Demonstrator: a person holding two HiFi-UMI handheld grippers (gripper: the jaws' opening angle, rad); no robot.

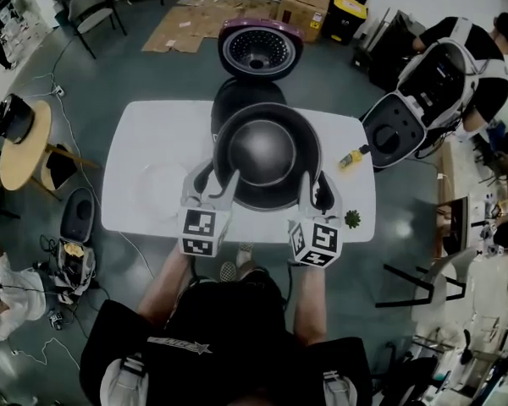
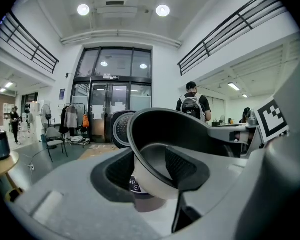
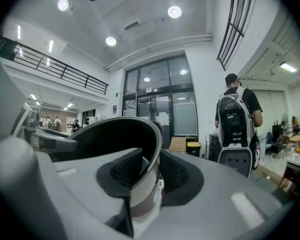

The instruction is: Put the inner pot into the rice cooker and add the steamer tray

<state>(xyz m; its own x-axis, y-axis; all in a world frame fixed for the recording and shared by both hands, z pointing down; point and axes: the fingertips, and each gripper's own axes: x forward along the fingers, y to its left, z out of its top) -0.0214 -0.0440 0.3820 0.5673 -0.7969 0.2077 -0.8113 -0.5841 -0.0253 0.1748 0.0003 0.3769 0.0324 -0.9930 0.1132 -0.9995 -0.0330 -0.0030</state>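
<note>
Both grippers hold the dark inner pot (image 1: 267, 155) by its rim, lifted over the white table (image 1: 135, 150). My left gripper (image 1: 205, 191) is shut on the near-left rim, my right gripper (image 1: 320, 194) on the near-right rim. In the left gripper view the pot's wall (image 2: 165, 129) sits between the pads of the left gripper (image 2: 155, 171). The right gripper view shows the right gripper (image 3: 147, 176) clamped on the pot's rim (image 3: 110, 139). The rice cooker (image 1: 237, 100) stands behind the pot, its lid (image 1: 260, 49) open. A pale round steamer tray (image 1: 161, 189) lies on the table's left.
A small yellow object (image 1: 350, 157) and a small green item (image 1: 352, 219) lie on the table's right. A person with a backpack (image 1: 457, 66) stands at the far right by another open cooker (image 1: 394, 134). A round wooden table (image 1: 21, 142) is at the left.
</note>
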